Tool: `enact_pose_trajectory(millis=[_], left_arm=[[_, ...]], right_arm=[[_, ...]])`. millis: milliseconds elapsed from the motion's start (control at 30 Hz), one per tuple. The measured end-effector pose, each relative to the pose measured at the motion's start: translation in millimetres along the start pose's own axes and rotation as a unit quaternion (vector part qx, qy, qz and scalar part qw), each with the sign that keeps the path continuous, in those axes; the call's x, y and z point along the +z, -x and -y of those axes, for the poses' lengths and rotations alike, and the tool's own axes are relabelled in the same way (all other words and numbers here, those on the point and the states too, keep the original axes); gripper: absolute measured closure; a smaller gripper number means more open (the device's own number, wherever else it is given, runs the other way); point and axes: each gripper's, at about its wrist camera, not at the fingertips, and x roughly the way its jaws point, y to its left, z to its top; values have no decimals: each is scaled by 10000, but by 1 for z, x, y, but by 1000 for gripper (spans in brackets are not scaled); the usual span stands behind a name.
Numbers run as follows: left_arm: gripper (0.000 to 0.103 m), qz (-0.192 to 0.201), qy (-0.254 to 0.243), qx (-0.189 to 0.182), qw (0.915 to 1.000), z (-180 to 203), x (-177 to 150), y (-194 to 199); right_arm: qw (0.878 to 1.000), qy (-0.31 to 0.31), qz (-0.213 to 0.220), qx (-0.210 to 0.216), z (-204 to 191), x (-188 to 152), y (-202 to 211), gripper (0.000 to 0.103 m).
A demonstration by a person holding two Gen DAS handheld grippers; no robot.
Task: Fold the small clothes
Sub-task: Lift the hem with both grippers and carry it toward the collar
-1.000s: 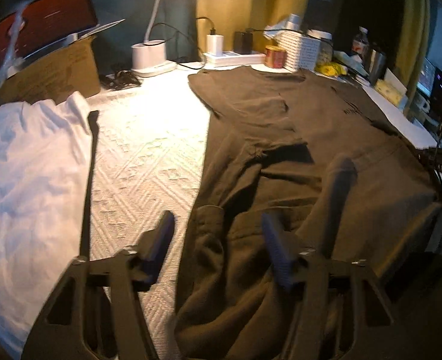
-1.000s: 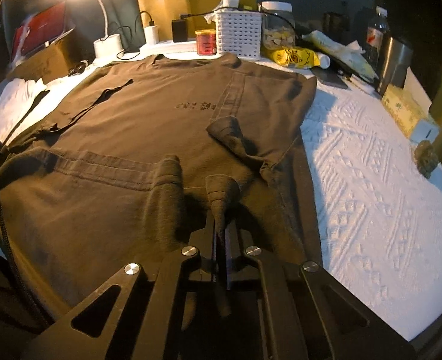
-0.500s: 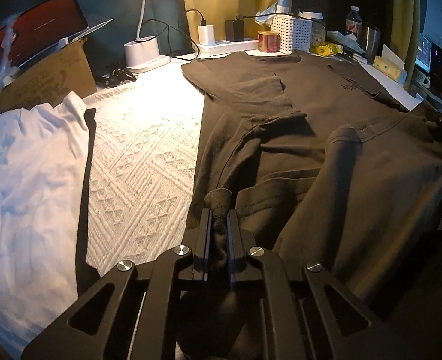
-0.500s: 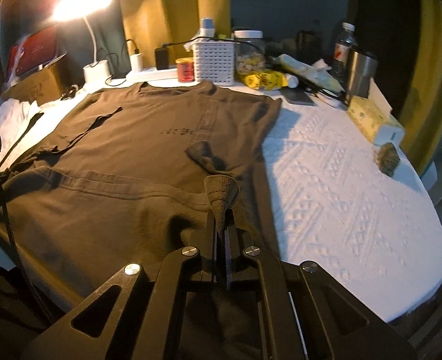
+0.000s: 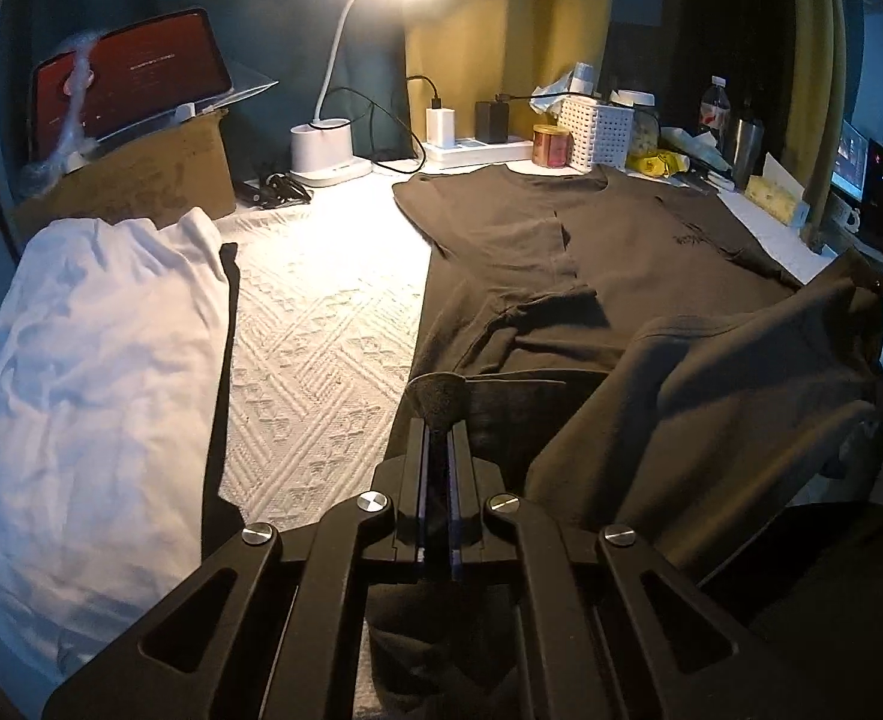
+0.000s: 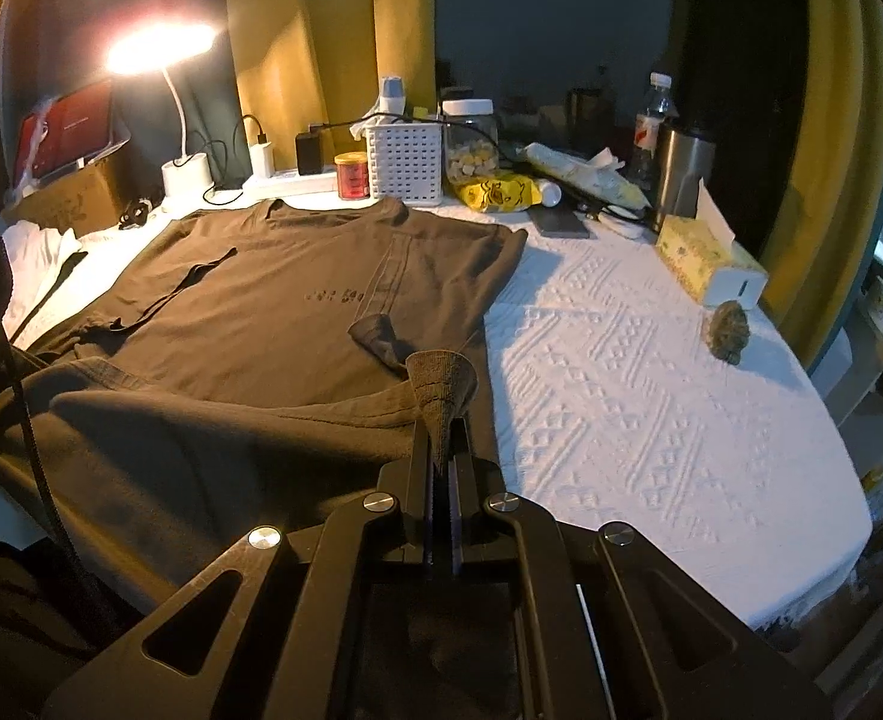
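Note:
A dark brown T-shirt point(image 5: 639, 240) lies spread on the white textured table cover, collar toward the far side; it also shows in the right wrist view point(image 6: 297, 300). My left gripper point(image 5: 438, 420) is shut on the shirt's near left hem corner and holds it lifted. My right gripper point(image 6: 441, 414) is shut on the near right hem corner, also lifted. The hem hangs raised between the two grippers. Both sleeves are folded in onto the shirt.
A white garment point(image 5: 81, 360) lies at the left. A desk lamp point(image 5: 327, 144), cardboard box point(image 5: 129, 174), power strip, red tin point(image 6: 353, 175), white basket point(image 6: 405, 162), bottle, steel cup and tissue box point(image 6: 705, 264) line the far and right edges. A small turtle figure point(image 6: 726, 333) sits on the cover.
My left gripper closed on the near left hem corner. Both grippers then rose with the hem, lifting the shirt's lower edge off the table.

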Motion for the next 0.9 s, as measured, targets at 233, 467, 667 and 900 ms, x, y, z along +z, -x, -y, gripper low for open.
enact_pose_trajectory(millis=[233,467,667,900], left_arm=[[100,229,4,96,9997,-2,11,10],[100,441,-102,245,9987,-4,23,11],[100,601,-44,304,9977,-9,34,13],[100,727,30,325,9968,-17,52,15]], right_arm=[[9998,-72,124,-107,8,3,9,99],[9998,-115,113,-93,10,7,6,99],[9998,-112,128,-89,11,16,6,99],[9998,-117,140,-84,12,30,0,99]])
